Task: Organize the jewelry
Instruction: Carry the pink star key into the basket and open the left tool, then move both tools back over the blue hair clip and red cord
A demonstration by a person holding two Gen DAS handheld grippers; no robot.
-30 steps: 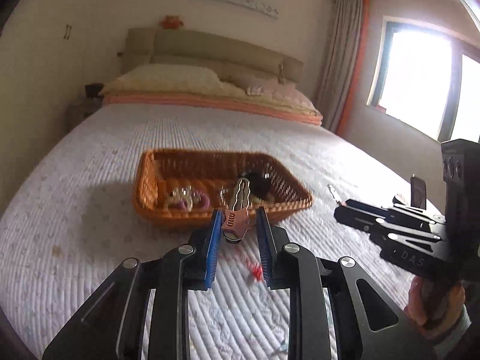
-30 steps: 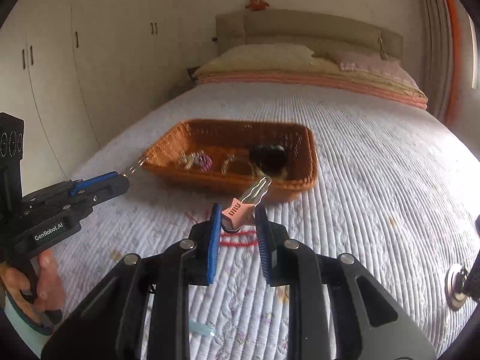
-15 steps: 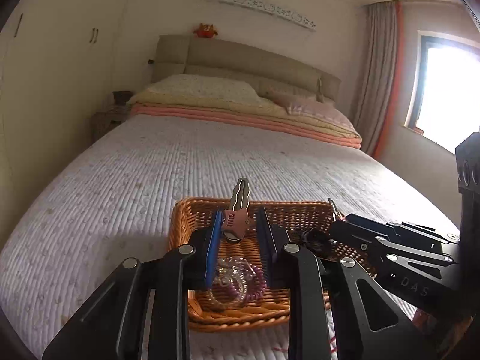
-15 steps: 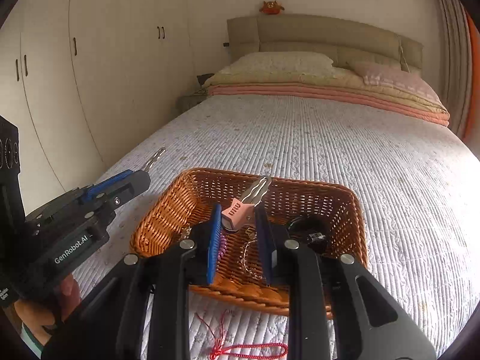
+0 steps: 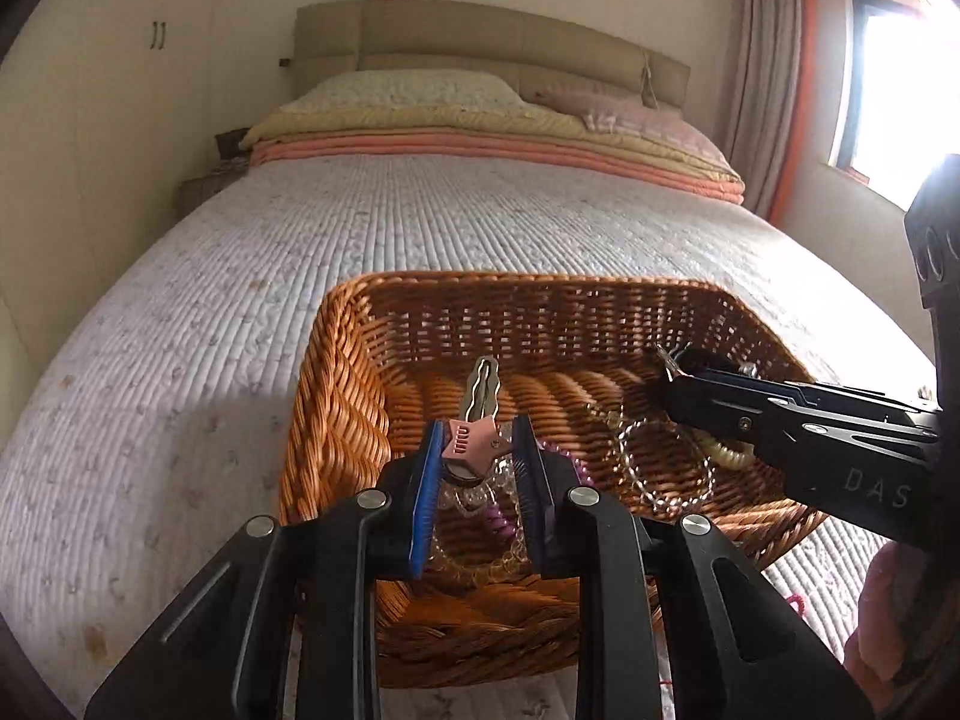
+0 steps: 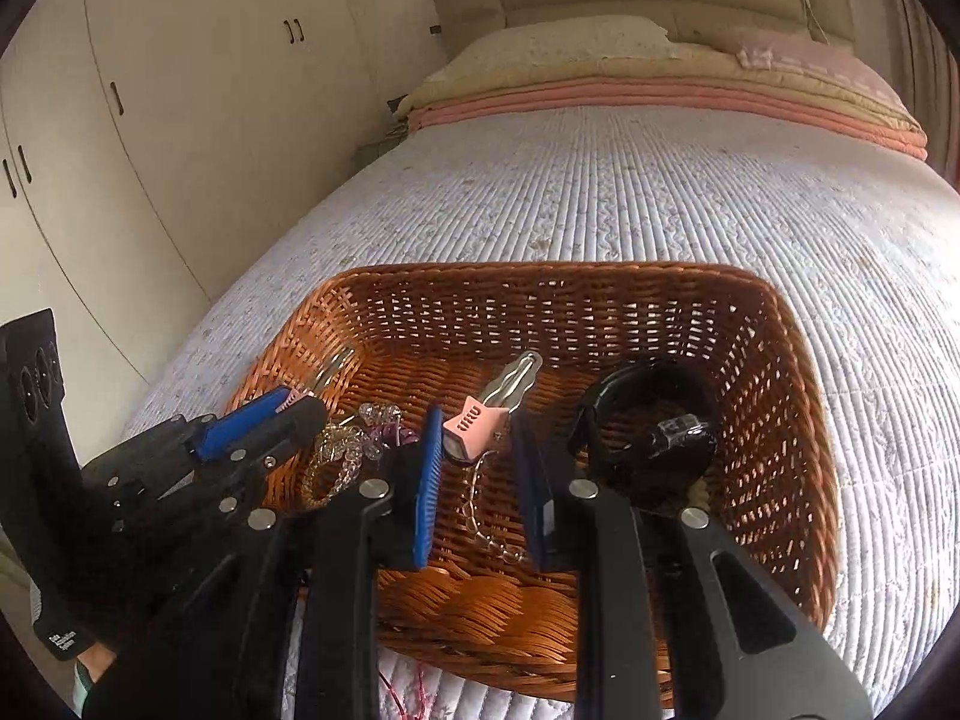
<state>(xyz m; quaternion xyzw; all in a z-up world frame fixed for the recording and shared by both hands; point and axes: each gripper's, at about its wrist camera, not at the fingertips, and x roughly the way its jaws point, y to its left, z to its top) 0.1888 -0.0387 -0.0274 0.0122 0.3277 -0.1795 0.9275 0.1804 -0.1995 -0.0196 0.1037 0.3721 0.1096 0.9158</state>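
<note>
While both grippers hung over the wicker basket (image 5: 336, 420) on the bed (image 5: 240, 300), each one had a hair clip with a pink base and a wavy silver prong pinched between its blue pads. The left gripper (image 5: 477, 462) was clamped on its clip (image 5: 474, 450) by the pink end, prong pointing forward and up over the basket floor, fingers narrowed down to about the width of the clip. In its view a clear beaded bracelet (image 5: 660, 462) lay on the basket floor off to the right, and some purple beads (image 5: 498, 519) sat right under the fingers.

The right gripper (image 6: 474, 450) looked much the same: fingers close together, holding the second clip (image 6: 480, 420) by its pink base, with the silver prong tilted up and to the right. It was over the middle of the basket (image 6: 780, 360). To its right sat a black ring-shaped piece (image 6: 648, 450) in the basket's right half, and a clear bead strand (image 6: 336, 462) with purple bits lay to the left, near where the other gripper reached in. A thin chain (image 6: 480, 516) ran along the floor under the right clip.

A red cord (image 6: 408, 690) lay on the quilt just outside the basket's near wall. Pillows (image 5: 408, 90) were stacked at the headboard.
</note>
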